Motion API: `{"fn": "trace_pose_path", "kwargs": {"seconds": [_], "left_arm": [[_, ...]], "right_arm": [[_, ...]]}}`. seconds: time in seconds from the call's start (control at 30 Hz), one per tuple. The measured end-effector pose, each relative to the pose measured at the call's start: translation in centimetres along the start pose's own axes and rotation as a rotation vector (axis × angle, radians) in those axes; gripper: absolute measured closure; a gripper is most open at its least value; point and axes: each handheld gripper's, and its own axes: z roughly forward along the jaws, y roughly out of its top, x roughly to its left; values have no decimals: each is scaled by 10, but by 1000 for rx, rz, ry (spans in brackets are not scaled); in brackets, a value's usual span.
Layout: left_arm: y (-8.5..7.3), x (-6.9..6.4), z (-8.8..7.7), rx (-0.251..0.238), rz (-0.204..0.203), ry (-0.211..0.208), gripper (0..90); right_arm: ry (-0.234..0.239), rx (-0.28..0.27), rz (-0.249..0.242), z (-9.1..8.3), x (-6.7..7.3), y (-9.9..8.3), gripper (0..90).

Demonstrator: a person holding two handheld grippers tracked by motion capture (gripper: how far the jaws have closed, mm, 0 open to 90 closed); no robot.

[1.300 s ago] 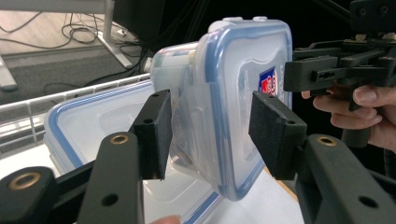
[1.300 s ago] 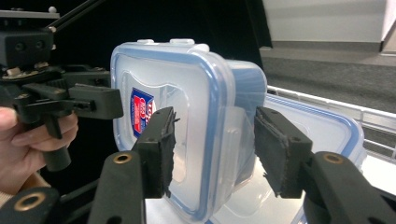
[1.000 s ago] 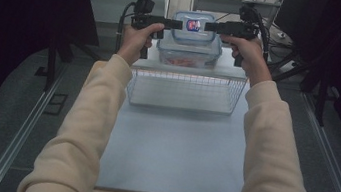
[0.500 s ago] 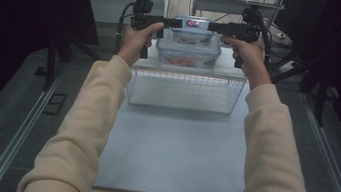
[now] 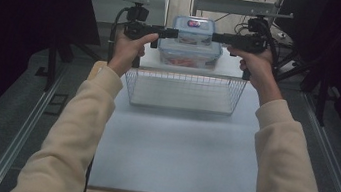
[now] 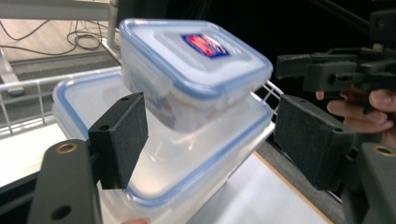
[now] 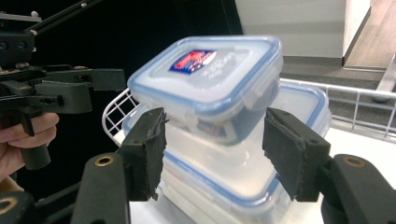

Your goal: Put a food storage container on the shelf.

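Observation:
A small clear box with a blue-rimmed lid and red label (image 5: 193, 30) (image 6: 196, 70) (image 7: 210, 79) rests a little tilted on the lid of a larger clear box (image 5: 189, 56) (image 6: 187, 168) (image 7: 243, 172) at the table's far end. My left gripper (image 5: 169, 34) (image 6: 215, 140) is at the small box's left end and my right gripper (image 5: 218, 37) (image 7: 215, 149) at its right end. Both have just been opening. Their pads (image 6: 119, 140) (image 7: 292, 151) stand apart from the box walls without pressing on them.
A wire basket (image 5: 184, 92) stands just in front of the stacked boxes, in the table's far half. The pale table top (image 5: 175, 152) stretches toward me. Dark stands and cables lie beyond the far edge.
Both hands have drawn outward, away from the ends of the small box, and the jaws stand wider. The small box has settled a little lower onto the large one.

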Motion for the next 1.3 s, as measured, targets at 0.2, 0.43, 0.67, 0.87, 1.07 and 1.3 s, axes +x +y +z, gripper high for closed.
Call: {"fn": "trace_pose_path", "kwargs": {"seconds": [0.2, 0.43, 0.67, 0.87, 1.07, 1.3], "left_arm": [[-11, -1, -5, 1, 24, 25, 266], [-27, -10, -16, 17, 77, 41, 282], [-56, -18, -29, 47, 103, 32, 276], [-85, -23, -44, 29, 82, -2, 278], [-116, -29, -53, 22, 87, -8, 280], [-161, -31, -53, 69, 104, 12, 279]], "right_arm": [[-8, -5, -3, -2, -3, -2, 415], [3, -9, -43, -13, 2, -15, 451], [26, -10, -62, -29, 4, -49, 437], [54, -23, -72, -40, 7, -77, 428], [90, -31, -78, -51, 9, -110, 420], [107, 19, -94, -57, 6, -159, 411]]}}
